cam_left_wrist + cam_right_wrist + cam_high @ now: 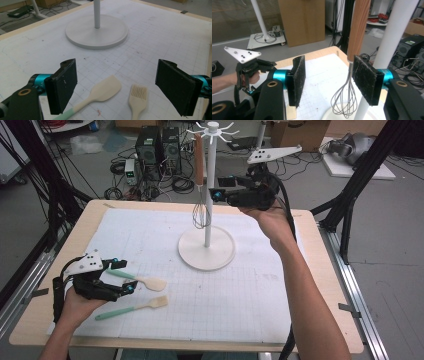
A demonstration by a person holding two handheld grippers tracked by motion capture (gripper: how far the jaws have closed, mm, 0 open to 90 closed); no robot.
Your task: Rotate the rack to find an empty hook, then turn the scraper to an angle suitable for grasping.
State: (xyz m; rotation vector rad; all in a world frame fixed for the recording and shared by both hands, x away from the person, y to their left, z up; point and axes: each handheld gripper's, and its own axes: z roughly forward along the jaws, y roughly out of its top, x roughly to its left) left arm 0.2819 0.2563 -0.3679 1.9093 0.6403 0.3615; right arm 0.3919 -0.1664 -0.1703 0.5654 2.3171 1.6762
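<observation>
The wire whisk with a brown wooden handle (199, 180) hung from a hook on the white stand with a round base (207, 249), at about 12 o'clock on the table, so it could dangle free. The right gripper (327, 82) had its jaws apart around the whisk, not pinching it. The left gripper (116, 87) waited at 8 o'clock with its jaws wide apart over the cream spatula with a green handle (100, 93) and the cream brush (138, 96), ready to pick one.

A white gridded mat (240, 295) covers most of the wooden tabletop (330, 320). Beyond the tabletop's far edge, two black computer towers (159, 145) stand on the floor amid tangled cables (182, 182), with a brown cardboard box (303, 21) further back. A black frame leg (367, 170) slants down off the right edge.
</observation>
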